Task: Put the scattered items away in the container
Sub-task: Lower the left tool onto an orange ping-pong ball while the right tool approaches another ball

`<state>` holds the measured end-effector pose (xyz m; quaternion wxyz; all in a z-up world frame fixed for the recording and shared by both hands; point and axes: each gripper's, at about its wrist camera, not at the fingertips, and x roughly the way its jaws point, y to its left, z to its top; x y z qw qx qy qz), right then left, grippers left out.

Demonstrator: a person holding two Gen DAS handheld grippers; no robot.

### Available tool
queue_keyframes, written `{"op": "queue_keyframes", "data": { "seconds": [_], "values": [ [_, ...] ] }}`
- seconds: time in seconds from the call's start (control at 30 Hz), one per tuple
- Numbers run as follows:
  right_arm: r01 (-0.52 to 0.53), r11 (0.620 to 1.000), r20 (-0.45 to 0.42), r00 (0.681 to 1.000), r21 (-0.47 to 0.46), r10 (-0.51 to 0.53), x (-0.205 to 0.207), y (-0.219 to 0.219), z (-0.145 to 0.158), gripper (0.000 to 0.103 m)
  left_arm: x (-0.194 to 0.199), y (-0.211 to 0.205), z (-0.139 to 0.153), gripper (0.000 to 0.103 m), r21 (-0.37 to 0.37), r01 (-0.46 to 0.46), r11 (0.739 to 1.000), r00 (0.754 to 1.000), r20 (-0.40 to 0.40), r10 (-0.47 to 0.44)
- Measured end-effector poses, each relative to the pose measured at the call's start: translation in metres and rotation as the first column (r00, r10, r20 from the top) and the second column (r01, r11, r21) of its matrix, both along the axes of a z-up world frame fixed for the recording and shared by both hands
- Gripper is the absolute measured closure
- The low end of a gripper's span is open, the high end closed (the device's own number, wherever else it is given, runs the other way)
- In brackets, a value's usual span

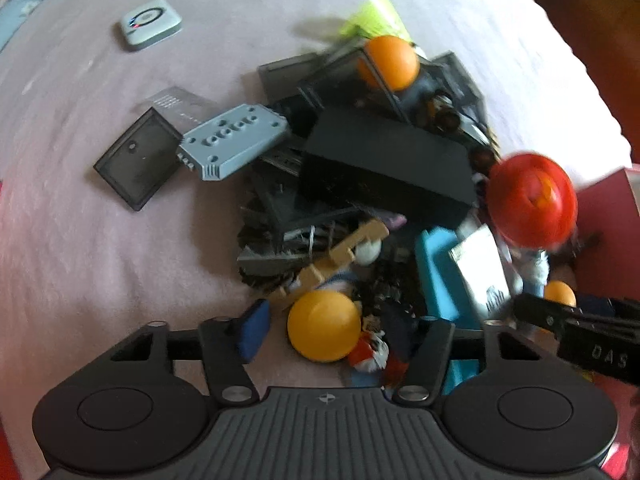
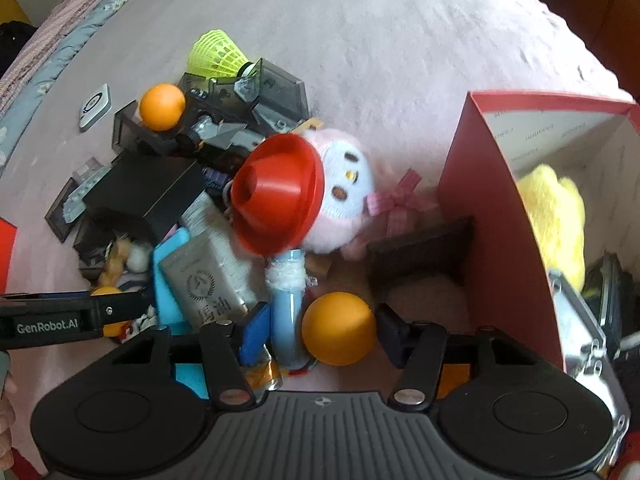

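Observation:
A heap of scattered items lies on a pink fluffy blanket (image 1: 100, 260). In the left wrist view my left gripper (image 1: 328, 330) is open, its jaws on either side of an orange ball (image 1: 324, 326). In the right wrist view my right gripper (image 2: 320, 330) is open around another orange ball (image 2: 338, 326), close beside a red cardboard box (image 2: 492, 216), the container. The box holds a yellow plush (image 2: 554, 216) and a clear case. A red cone-shaped toy (image 2: 280, 196) leans on a pink plush (image 2: 344, 192). A third orange ball (image 2: 162, 106) sits on dark plastic cases.
A black box (image 1: 384, 164), grey plate (image 1: 236, 140), dark tray (image 1: 138, 158), blue case (image 1: 440, 276), silver pack (image 2: 208, 280) and green shuttlecock (image 2: 216, 54) fill the heap. A small white device (image 1: 150, 24) lies apart at the far left. The left gripper shows in the right view (image 2: 72, 318).

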<state>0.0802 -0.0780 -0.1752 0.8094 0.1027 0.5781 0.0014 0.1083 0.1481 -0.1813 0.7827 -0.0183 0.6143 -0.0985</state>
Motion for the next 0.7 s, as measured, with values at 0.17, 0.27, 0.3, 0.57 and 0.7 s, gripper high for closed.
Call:
{"op": "queue_keyframes", "data": {
  "seconds": [0.17,0.27,0.3,0.57,0.7],
  "values": [
    [-0.031,0.999,-0.018,0.999,0.019,0.031,-0.018,0.012,0.005,0.049,-0.020,0.010,0.006,0.053,0.040,0.078,0.996,0.997,-0.018,-0.077],
    [-0.064,0.998,-0.039,0.997,0.011,0.065,-0.031,0.021,0.004,0.051,-0.038,0.021,0.010,0.052,0.067,0.081,0.994,0.996,-0.039,-0.079],
    [-0.068,0.998,-0.042,0.997,0.004,0.068,-0.035,0.023,0.004,0.050,-0.039,0.023,0.012,0.051,0.059,0.069,0.996,0.997,-0.034,-0.067],
    [-0.068,0.998,-0.031,0.997,-0.006,0.068,-0.048,0.024,0.012,0.050,0.003,0.023,0.007,0.019,-0.064,-0.161,0.985,0.987,0.003,0.161],
    [-0.067,0.998,-0.024,0.997,-0.009,0.067,-0.053,0.023,0.016,0.049,0.013,0.023,-0.003,0.027,-0.006,-0.206,0.978,0.978,-0.029,0.206]
  ]
}}
